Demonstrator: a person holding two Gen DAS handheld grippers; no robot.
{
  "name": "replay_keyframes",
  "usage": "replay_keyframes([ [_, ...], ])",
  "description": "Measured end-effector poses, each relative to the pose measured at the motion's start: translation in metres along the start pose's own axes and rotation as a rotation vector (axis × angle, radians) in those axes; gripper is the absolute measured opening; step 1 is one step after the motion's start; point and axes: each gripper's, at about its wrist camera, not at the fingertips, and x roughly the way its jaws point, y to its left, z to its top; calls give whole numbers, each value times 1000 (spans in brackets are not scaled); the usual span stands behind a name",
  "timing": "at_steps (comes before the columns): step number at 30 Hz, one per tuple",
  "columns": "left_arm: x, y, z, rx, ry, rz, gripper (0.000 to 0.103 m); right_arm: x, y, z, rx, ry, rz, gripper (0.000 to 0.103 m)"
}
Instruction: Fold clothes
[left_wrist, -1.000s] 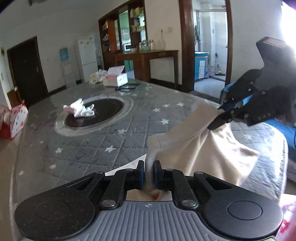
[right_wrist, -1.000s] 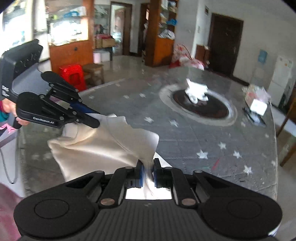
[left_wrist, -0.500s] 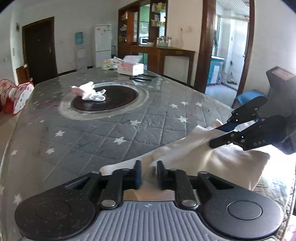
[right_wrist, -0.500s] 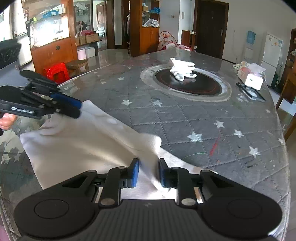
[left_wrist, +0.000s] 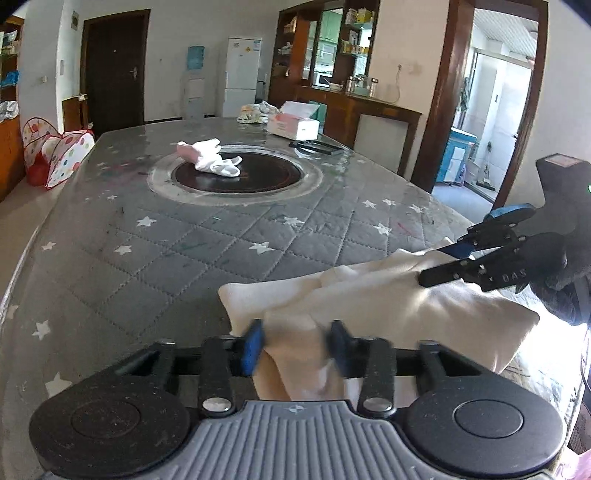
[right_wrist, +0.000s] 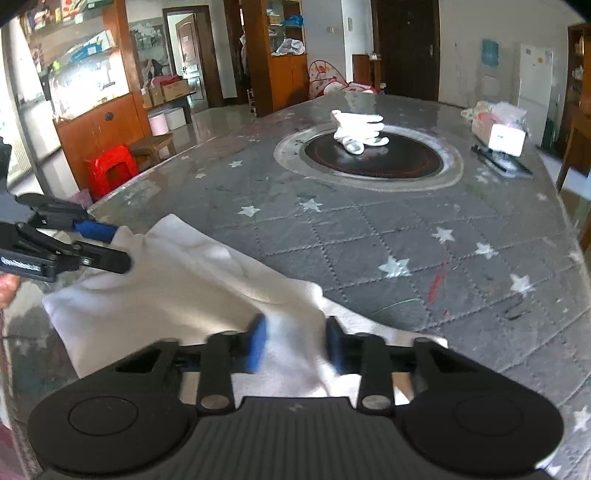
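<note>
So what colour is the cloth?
Cream-white, plain cloth; the right wrist view shows it best.

The left gripper is black, with two round discs flanking a grey ribbed centre plate that carries a small crosshair mark. Silver rivets pin its linkage bars, and blue pads line the fingers. The right gripper has the same shape, though its ribbed plate looks dark. Seen from the side, each unit shows white lettering on a finger bar. The right one's boxy black housing carries a small green light and a pale label on top.
</note>
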Motion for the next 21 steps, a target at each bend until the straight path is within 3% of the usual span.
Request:
replay_keyframes([
  [1,0,-1,0,4,2,2,18,0,1,0,-1,-1,-11,13],
  [3,-1,-2,1,6,-3,4,11,-1,2,1,-4,-6,-33,9],
  [9,-24,-9,17,45,-99,-1,10,-30,16,14,-66,-128,-70,7],
  [11,-16,-8,20,54,-101,23,10,-27,15,19,-66,-153,-92,7],
  [13,-2,-6,21,51,-83,54,12,-18,12,20,-55,-152,-120,9],
  [17,23,2,18,25,-31,92,18,17,1,11,-17,-71,-144,15],
  [21,21,7,17,11,-29,121,35,10,0,13,-4,-94,-154,24],
])
